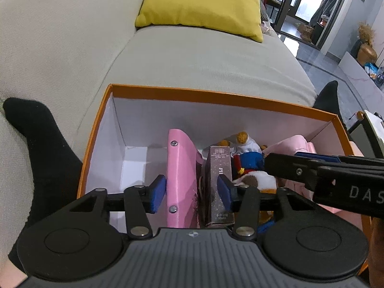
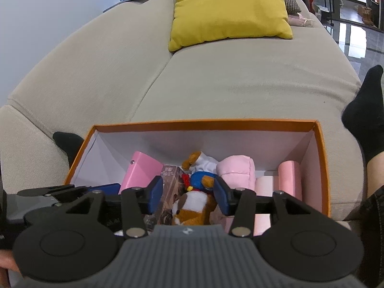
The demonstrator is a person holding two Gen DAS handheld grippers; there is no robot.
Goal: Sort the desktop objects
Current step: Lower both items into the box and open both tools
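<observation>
Inside orange box (image 1: 216, 96) on sofa (image 1: 192, 60): pink case (image 1: 181, 180) standing on edge beside dark carton (image 1: 219, 184), both long axes pointing toward far wall. Left gripper (image 1: 190, 192) wide open, straddling both, gripping nothing. Right gripper (image 2: 187, 195) wide open over plush toy (image 2: 192, 204), empty. Judgement: center on one item, close across the thin side, avoid pinching its neighbour.

Home living room — sofa (image 1: 192, 55), yellow cushion (image 1: 201, 2)
</observation>
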